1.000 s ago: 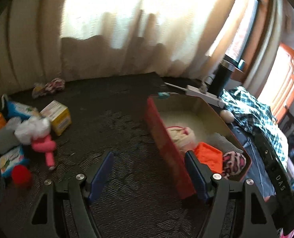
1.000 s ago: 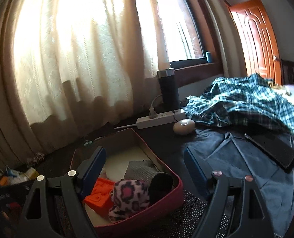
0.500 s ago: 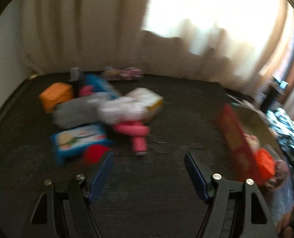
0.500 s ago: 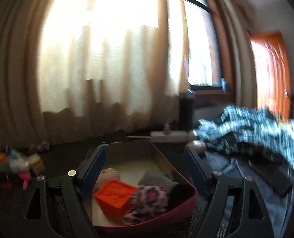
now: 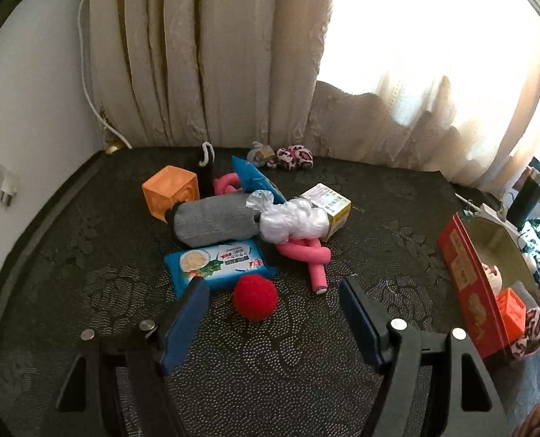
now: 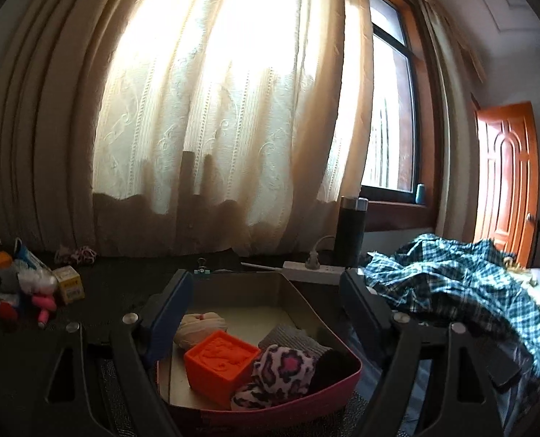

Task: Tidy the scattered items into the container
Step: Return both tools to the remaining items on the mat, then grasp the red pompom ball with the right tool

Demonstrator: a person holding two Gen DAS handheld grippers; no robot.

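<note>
Left claw [image 5: 273, 313] gapes wide and empty just short of the fuzzy red ball [image 5: 255, 297] mid-table [image 5: 306, 382]; right claw [image 6: 266, 313], equally wide, hovers empty over the red-walled container [image 6: 270, 406].

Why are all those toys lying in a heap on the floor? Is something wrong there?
Nothing looks broken or spilled. They are just untidy: the red ball, blue packet, grey pouch and orange cube lie jumbled together, apart from the red box where they belong.
</note>
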